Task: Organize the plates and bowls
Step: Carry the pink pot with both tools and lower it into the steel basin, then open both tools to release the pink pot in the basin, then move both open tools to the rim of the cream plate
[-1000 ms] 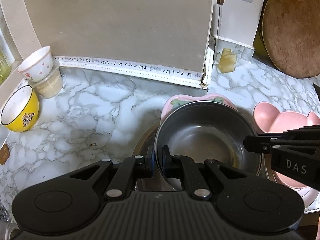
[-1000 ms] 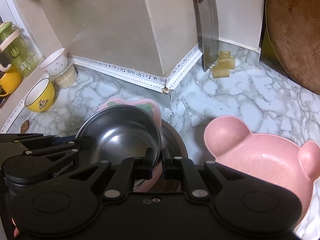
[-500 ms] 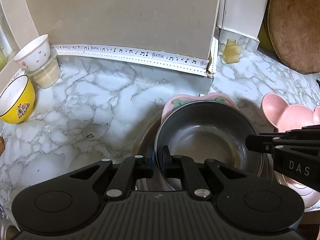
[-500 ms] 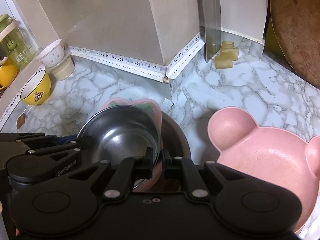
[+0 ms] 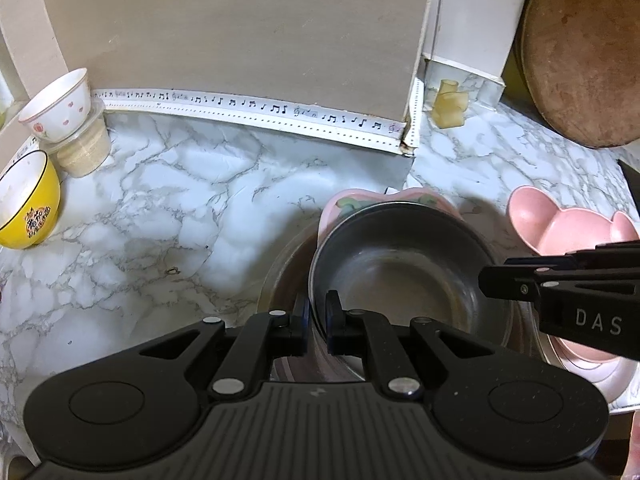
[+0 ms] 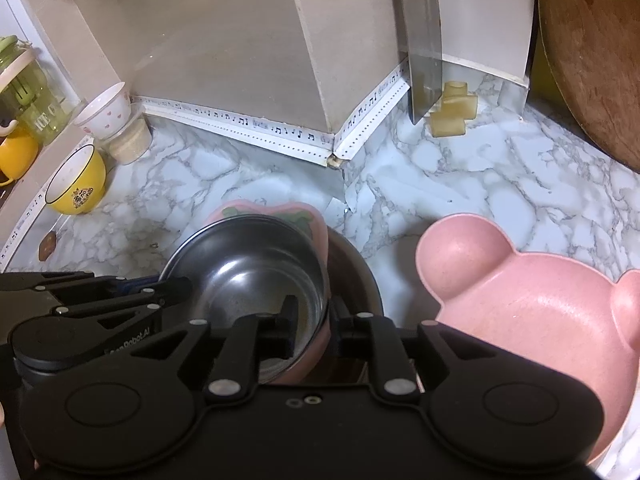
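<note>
Steel bowl (image 5: 404, 276) sits nested in a pink dish (image 6: 316, 228); left gripper (image 5: 316, 320) jaws pinch its rim, while right gripper (image 6: 314, 320) jaws, just opening, straddle both rims, pads apart.

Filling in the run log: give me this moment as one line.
left tongs: shut on steel bowl rim | right tongs: just opening, rim between | bowl: nested in pink dish

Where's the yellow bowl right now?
The yellow bowl sits at the far left of both wrist views on the marble counter, tilted, just in front of the white heart-print bowl.
</note>
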Demonstrator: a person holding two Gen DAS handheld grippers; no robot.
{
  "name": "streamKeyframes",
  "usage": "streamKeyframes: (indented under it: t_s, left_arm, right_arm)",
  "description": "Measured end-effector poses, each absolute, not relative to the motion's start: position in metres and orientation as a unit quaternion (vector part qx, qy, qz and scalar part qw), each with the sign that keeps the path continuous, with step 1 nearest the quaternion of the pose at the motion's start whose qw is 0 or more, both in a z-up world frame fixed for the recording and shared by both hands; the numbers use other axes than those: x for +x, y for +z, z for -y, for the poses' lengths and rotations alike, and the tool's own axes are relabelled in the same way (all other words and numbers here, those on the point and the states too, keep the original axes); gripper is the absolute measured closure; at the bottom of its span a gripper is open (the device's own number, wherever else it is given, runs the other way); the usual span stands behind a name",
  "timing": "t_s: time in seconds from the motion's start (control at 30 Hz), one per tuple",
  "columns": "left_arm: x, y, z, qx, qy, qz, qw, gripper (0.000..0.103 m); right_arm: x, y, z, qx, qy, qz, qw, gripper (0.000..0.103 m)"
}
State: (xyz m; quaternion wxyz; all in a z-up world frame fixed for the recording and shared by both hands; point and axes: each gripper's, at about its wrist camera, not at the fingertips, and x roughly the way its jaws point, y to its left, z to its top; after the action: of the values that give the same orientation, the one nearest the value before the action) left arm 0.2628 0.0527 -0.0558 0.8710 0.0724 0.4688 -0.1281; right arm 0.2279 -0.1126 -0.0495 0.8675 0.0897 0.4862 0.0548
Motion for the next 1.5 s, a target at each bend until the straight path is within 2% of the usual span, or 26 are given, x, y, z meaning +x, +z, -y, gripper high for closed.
streamKeyframes:
  t_s: [0.23, 0.6, 0.67, 0.7, 0.77, 0.83, 0.87, 1.07, 1.2, 1.3, 1.37, 1.5]
  left_arm:
    - [0.252, -0.042, -0.056, 0.078, -0.134, -0.463, 0.873, 0.095]
    - [0.219, -0.013, -0.073, 0.067, -0.143, -0.446, 0.881, 0.095]
    - [0.212, -0.008, -0.077, 0.064, -0.142, -0.441, 0.884, 0.09]
    - [0.209, -0.006, -0.08, 0.061, -0.14, -0.439, 0.885, 0.085]
    - [0.203, -0.002, -0.085, 0.054, -0.139, -0.432, 0.889, 0.071]
    - [0.196, 0.003, -0.09, 0.051, -0.138, -0.422, 0.895, 0.048]
    - [0.192, 0.005, -0.092, 0.051, -0.136, -0.415, 0.898, 0.045]
    - [0.172, 0.013, -0.106, 0.055, -0.138, -0.397, 0.906, 0.043]
    - [0.16, 0.016, -0.122, 0.054, -0.127, -0.38, 0.915, 0.029]
    - [0.155, 0.014, -0.137, 0.039, -0.125, -0.385, 0.913, 0.028]
    - [0.153, 0.01, -0.146, 0.03, -0.121, -0.389, 0.913, 0.025]
    - [0.151, 0.001, -0.161, 0.03, -0.113, -0.394, 0.912, 0.025]
  right_arm:
    - [0.217, -0.034, 0.114, 0.093, 0.068, -0.477, 0.871, 0.079]
    - [0.183, -0.001, 0.111, 0.088, 0.114, -0.443, 0.885, 0.061]
    - [0.177, 0.005, 0.11, 0.087, 0.121, -0.434, 0.888, 0.058]
    - [0.174, 0.007, 0.108, 0.089, 0.124, -0.431, 0.889, 0.057]
    - [0.168, 0.013, 0.107, 0.091, 0.13, -0.424, 0.892, 0.052]
    - [0.162, 0.018, 0.104, 0.091, 0.135, -0.417, 0.894, 0.049]
    - [0.159, 0.02, 0.103, 0.089, 0.139, -0.414, 0.895, 0.046]
    - [0.143, 0.028, 0.092, 0.083, 0.157, -0.402, 0.898, 0.032]
    - [0.132, 0.029, 0.084, 0.087, 0.162, -0.397, 0.899, 0.021]
    - [0.125, 0.027, 0.074, 0.082, 0.173, -0.397, 0.897, 0.012]
    - [0.122, 0.024, 0.067, 0.078, 0.177, -0.397, 0.897, 0.002]
    - [0.12, 0.009, 0.051, 0.075, 0.178, -0.414, 0.89, 0.001]
